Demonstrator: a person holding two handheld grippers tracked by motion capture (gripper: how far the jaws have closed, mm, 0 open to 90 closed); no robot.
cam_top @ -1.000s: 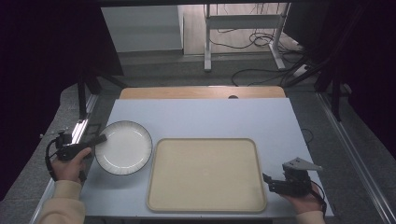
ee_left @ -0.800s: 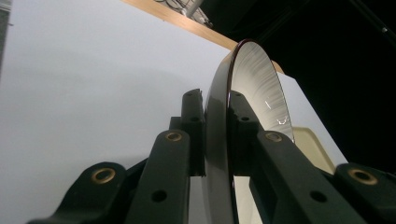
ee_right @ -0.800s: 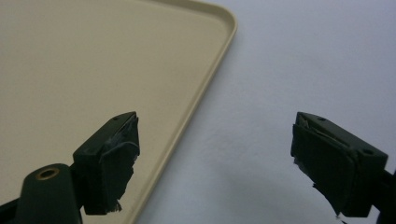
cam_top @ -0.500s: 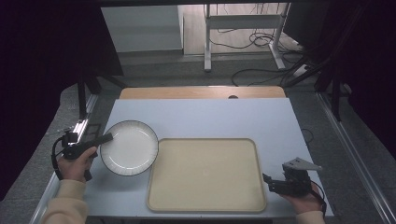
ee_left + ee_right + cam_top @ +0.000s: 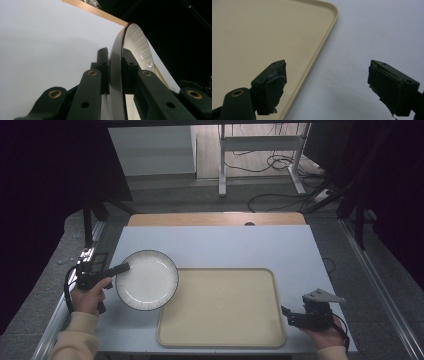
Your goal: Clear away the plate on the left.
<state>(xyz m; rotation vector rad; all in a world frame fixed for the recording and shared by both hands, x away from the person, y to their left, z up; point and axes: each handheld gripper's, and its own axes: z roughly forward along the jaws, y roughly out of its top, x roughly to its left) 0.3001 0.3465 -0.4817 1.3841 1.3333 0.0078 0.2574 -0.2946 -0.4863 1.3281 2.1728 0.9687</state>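
— What does the work surface look like?
— A pale blue-grey rectangular tabletop, with a strip of light brown wood along its far edge.

— And beyond it?
— A grey speckled floor, brighter toward the back where light falls on it. Black cables trail across it beside a white metal stand.

— The sides?
— Dark. Black panels close in left and right, and silver metal rails run along the table's flanks.
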